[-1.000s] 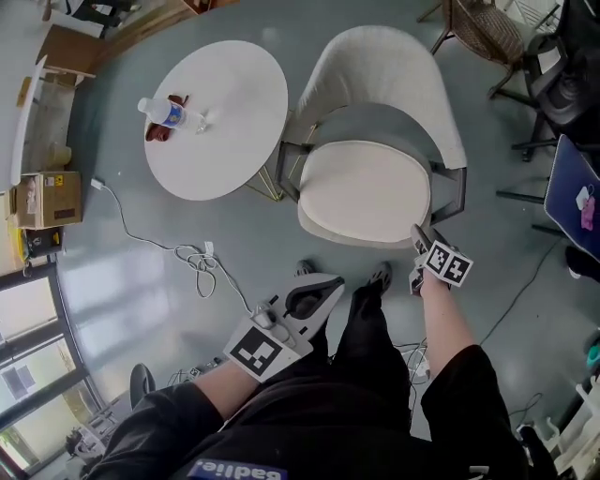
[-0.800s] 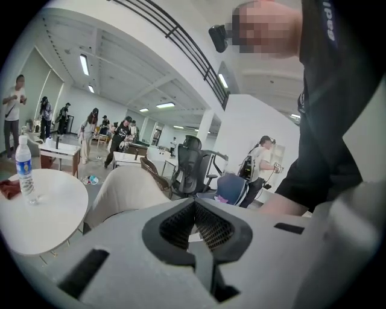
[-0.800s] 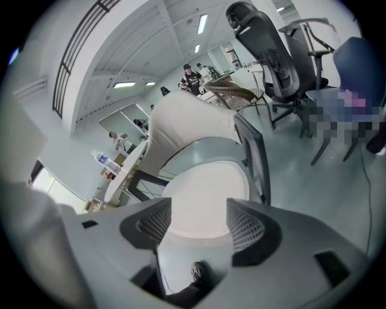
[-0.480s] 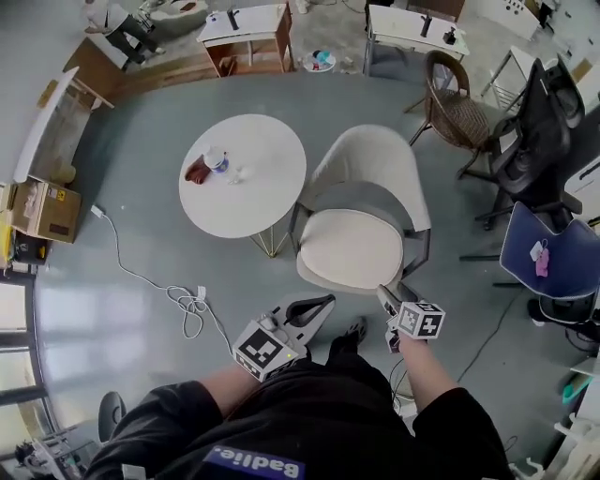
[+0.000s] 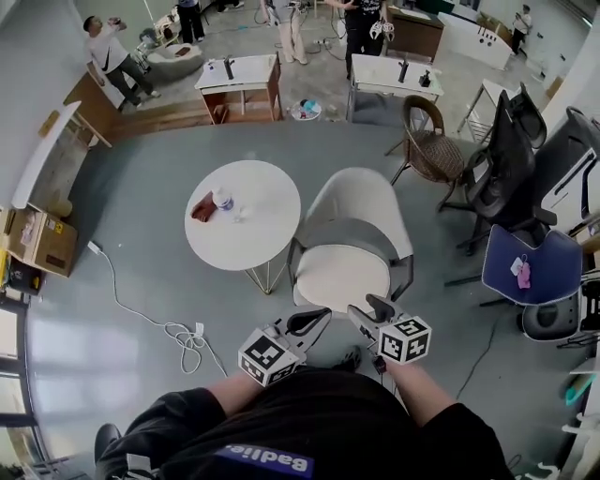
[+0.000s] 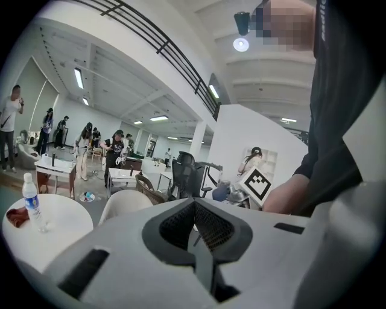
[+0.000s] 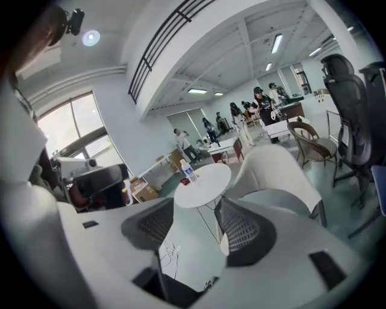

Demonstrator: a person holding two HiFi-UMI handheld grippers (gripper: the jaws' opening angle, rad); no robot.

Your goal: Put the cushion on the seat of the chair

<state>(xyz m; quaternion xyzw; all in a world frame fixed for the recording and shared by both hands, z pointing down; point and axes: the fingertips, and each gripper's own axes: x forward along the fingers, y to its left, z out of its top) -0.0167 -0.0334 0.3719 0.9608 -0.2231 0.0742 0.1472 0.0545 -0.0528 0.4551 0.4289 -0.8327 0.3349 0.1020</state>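
A large open-plan office was shown. A smooth grey floor (image 5: 122, 234) was spread wide, with tall black mesh office chairs (image 5: 511, 150) parked at one side and white rectangular desks (image 5: 236, 70) set at the far end, where standing people (image 5: 281, 19) were gathered. A lounge corner was formed by a round white table (image 5: 255, 236), a cream upholstered shell chair (image 5: 361, 211) and a brown wicker chair (image 5: 436, 150). Ceiling strip lights (image 6: 78, 77) and a black-railed upper gallery (image 6: 151, 36) were seen overhead.

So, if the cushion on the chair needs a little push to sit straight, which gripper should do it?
Probably the right gripper. Its jaws stand apart and its view looks right at the chair and cushion. The left gripper has its jaws together, and the chair sits off to one side in its view.
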